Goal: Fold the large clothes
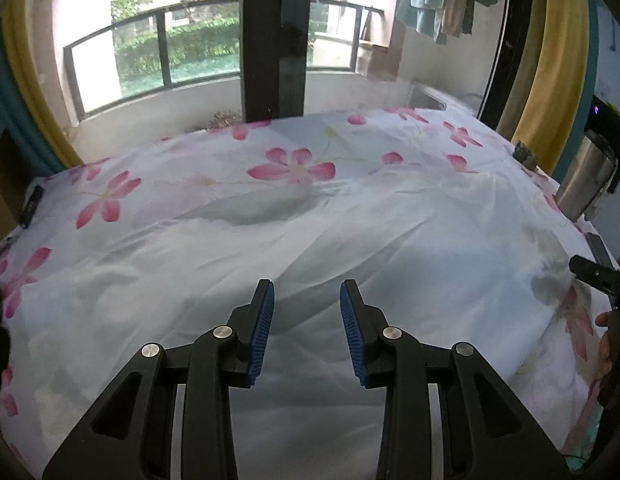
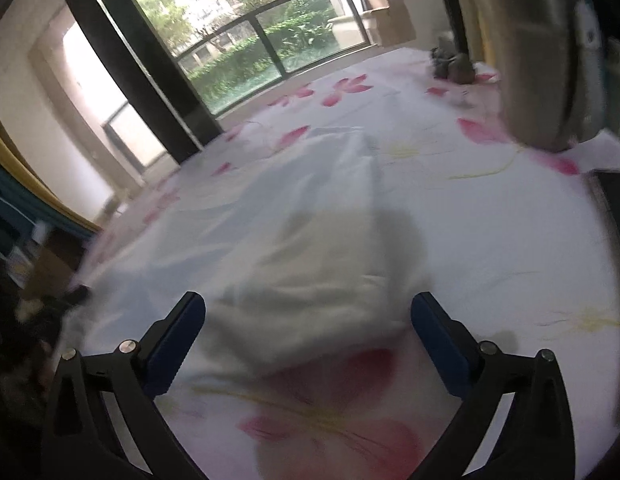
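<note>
I hold my left gripper [image 1: 307,300] low over the white garment [image 1: 310,272], its blue pads [image 1: 263,330] parted with nothing between them, so it is released and poised above the cloth and not yet biting into it. The garment lies spread and wrinkled across the flowered bedsheet [image 1: 289,164], a thin pale fabric through which the pink blossoms of the sheet show faintly, which makes its edges hard to pick out from this side. My right gripper [image 2: 307,340] is also spread wide, its fingers straddling a bunched, cream-looking end of the garment [image 2: 310,280] without closing on it; that view is blurred, so I cannot say whether the pads touch the cloth. From the left wrist I see that right tool only as a dark tip at the far right margin [image 1: 598,274], well apart from my left one, which suits a wide piece: I judge that I am placing one tool at each side so the fabric can be lifted evenly. A steel tumbler [image 1: 586,180] stands at the bed's right edge, near enough that a sweeping fold could catch it. Folding proper looks barely begun, since the cloth is rumpled and no crisp crease shows.
</note>
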A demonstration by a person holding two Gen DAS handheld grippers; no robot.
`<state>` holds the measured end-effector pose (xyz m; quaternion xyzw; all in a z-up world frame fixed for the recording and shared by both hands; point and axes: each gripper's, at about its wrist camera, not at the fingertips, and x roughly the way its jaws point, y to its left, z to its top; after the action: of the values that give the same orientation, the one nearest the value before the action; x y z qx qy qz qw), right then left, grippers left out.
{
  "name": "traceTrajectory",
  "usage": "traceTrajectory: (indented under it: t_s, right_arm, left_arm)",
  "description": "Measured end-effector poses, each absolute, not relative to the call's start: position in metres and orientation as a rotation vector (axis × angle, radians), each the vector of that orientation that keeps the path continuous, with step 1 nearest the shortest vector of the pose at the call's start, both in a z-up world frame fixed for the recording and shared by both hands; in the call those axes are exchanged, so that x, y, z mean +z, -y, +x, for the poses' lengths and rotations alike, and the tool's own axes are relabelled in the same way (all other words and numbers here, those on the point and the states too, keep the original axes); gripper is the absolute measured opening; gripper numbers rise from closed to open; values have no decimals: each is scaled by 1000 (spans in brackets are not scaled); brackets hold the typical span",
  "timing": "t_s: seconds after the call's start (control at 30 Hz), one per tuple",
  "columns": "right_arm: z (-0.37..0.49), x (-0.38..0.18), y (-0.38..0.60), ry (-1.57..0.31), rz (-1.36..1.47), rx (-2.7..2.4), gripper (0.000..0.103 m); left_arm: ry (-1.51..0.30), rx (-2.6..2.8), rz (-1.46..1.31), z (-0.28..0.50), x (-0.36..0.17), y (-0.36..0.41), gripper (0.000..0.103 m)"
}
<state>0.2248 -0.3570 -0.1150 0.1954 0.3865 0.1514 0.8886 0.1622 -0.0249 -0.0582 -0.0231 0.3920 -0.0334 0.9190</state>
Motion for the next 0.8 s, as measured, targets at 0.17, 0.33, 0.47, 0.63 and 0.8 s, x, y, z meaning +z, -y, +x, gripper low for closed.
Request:
traceTrajectory:
  t_s: [0.17, 0.33, 0.47, 0.63, 0.8]
  right_arm:
    - [235, -117, 325, -808, 424, 407, 103]
    - [246, -118, 292, -827, 434, 505, 103]
    - [258, -120, 270, -839, 474, 572, 103]
    - [271, -120, 236, -849, 425, 622, 101]
    - [278, -119, 209, -866, 353, 638, 60]
  left_arm:
    - [-842, -78, -64, 175, -74, 26, 37]
    - [-875, -82, -61, 179, -93, 29, 37]
    - [-871, -65, -59, 179, -94, 31, 37]
    - [-855, -69, -67, 177, -95, 30, 37]
    - [-844, -78, -67, 177, -95, 29, 37]
